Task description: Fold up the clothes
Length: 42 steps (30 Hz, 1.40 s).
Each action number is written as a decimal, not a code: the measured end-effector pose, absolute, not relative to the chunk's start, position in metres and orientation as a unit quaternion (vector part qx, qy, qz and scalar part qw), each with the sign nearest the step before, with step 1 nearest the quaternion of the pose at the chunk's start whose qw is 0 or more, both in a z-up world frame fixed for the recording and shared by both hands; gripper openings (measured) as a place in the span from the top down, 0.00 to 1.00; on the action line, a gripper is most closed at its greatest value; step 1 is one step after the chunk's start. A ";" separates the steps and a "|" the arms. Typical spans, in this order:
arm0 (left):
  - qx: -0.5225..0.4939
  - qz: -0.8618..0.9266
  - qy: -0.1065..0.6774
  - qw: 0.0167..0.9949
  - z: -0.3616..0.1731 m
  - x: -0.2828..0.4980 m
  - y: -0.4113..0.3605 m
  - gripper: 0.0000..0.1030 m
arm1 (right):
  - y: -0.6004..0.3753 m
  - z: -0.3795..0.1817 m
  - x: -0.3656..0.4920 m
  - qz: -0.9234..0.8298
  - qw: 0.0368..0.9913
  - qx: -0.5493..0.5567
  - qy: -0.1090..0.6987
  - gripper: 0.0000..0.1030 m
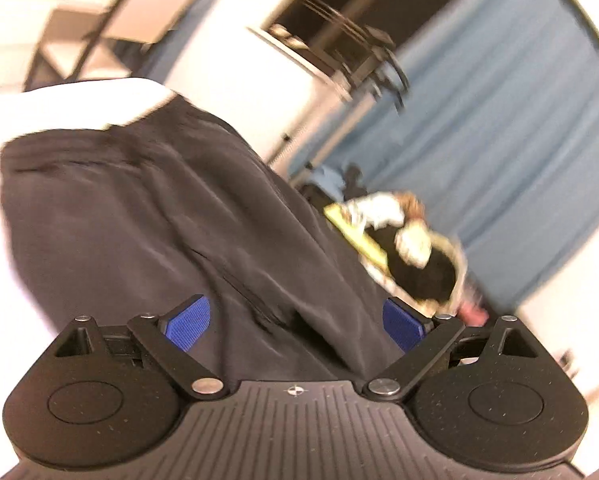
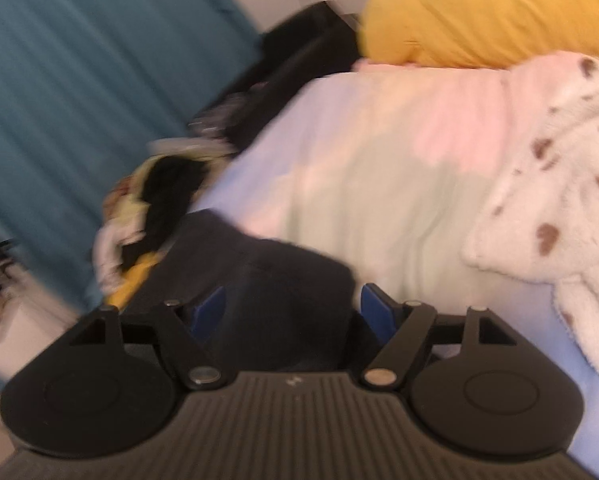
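Here, dark garment [image 1: 147, 220], between left hand-held gripper [image 1: 295, 322] pads

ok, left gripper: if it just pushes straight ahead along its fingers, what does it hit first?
Most likely the dark garment: it fills the view directly ahead of the left gripper and runs between its open jaws. Depth is blurred, so how soon contact would come is unclear.
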<state>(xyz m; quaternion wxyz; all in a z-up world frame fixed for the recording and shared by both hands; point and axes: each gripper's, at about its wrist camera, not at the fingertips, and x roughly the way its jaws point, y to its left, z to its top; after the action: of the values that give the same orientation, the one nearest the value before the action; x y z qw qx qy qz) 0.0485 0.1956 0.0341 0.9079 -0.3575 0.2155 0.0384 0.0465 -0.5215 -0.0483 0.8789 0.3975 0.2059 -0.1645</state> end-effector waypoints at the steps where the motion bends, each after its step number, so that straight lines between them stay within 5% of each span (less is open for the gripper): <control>1: -0.375 0.052 0.206 0.902 0.036 0.034 0.218 0.08 | -0.522 -0.045 0.036 -0.140 0.882 0.402 0.204 0.26; 4: -0.401 0.116 0.197 0.887 0.029 0.007 0.279 0.08 | -0.532 -0.043 0.006 -0.122 0.892 0.380 0.211 0.17; 7: -0.432 0.130 0.213 0.866 0.003 0.008 0.325 0.09 | -0.552 -0.054 -0.019 -0.133 0.890 0.373 0.226 0.17; 10: -0.457 0.153 0.254 0.839 -0.029 0.029 0.350 0.24 | -0.569 -0.084 -0.027 -0.099 0.854 0.439 0.262 0.17; 16: -0.492 0.117 0.234 0.830 -0.064 0.069 0.356 0.25 | -0.556 -0.128 -0.010 0.019 0.797 0.515 0.315 0.18; 19: -0.501 0.113 0.235 0.826 -0.067 0.096 0.358 0.47 | -0.547 -0.130 0.008 0.001 0.803 0.507 0.313 0.20; 21: -0.501 0.121 0.251 0.820 -0.070 0.114 0.358 0.61 | -0.547 -0.129 0.020 -0.036 0.806 0.508 0.300 0.33; 23: -0.466 0.128 0.263 0.835 -0.066 0.125 0.350 0.84 | -0.548 -0.126 0.026 -0.079 0.809 0.507 0.287 0.77; 24: -0.457 0.137 0.261 0.839 -0.060 0.125 0.348 0.86 | -0.548 -0.125 0.027 -0.089 0.809 0.508 0.281 0.87; 37: -0.471 0.121 0.152 0.860 0.047 0.021 0.316 0.91 | -0.540 -0.013 -0.056 -0.061 0.878 0.443 0.173 0.96; 42: -0.488 0.114 0.188 0.845 0.033 -0.013 0.313 0.91 | -0.567 -0.043 -0.093 -0.094 0.861 0.465 0.186 0.96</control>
<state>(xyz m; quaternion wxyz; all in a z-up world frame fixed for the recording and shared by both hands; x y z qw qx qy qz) -0.0131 0.3135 0.0333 0.8447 -0.4880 0.1882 0.1140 -0.0931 -0.5673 -0.0426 0.8605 0.4650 0.1857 -0.0938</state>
